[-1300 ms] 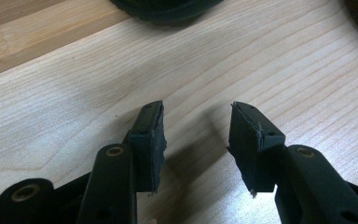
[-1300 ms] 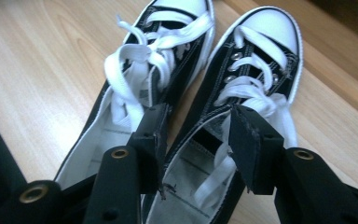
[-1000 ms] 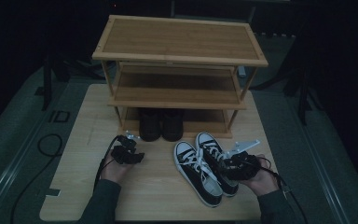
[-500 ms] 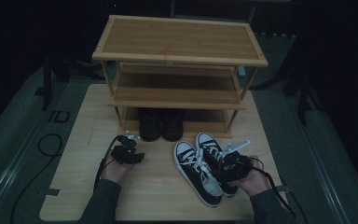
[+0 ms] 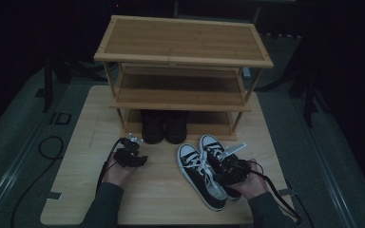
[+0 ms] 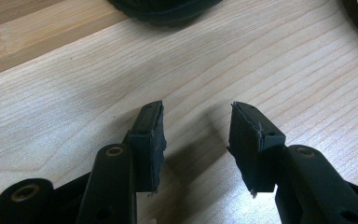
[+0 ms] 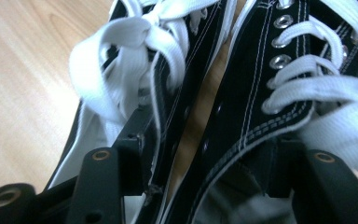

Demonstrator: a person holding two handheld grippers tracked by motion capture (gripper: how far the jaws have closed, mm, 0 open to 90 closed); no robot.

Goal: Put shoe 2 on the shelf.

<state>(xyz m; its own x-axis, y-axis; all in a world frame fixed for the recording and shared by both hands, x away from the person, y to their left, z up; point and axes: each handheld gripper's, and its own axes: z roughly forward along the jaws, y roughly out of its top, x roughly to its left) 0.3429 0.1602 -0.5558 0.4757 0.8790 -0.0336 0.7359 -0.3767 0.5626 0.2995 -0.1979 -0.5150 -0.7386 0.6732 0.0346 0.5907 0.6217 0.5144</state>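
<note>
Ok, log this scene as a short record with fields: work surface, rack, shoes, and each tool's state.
surface: wooden table
rack: three-tier wooden shoe rack, at the far side of the table
dark shoes: pair on the rack's bottom tier
sneakers: black-and-white laced pair, on the table in front of the rack
left tool: open, nothing between the jaws, over bare table
right tool: one jaw inside each sneaker, straddling their inner walls; jaws have just been closing; grip not confirmed

No readable text, label, brand, number or sign appears on anything.
</note>
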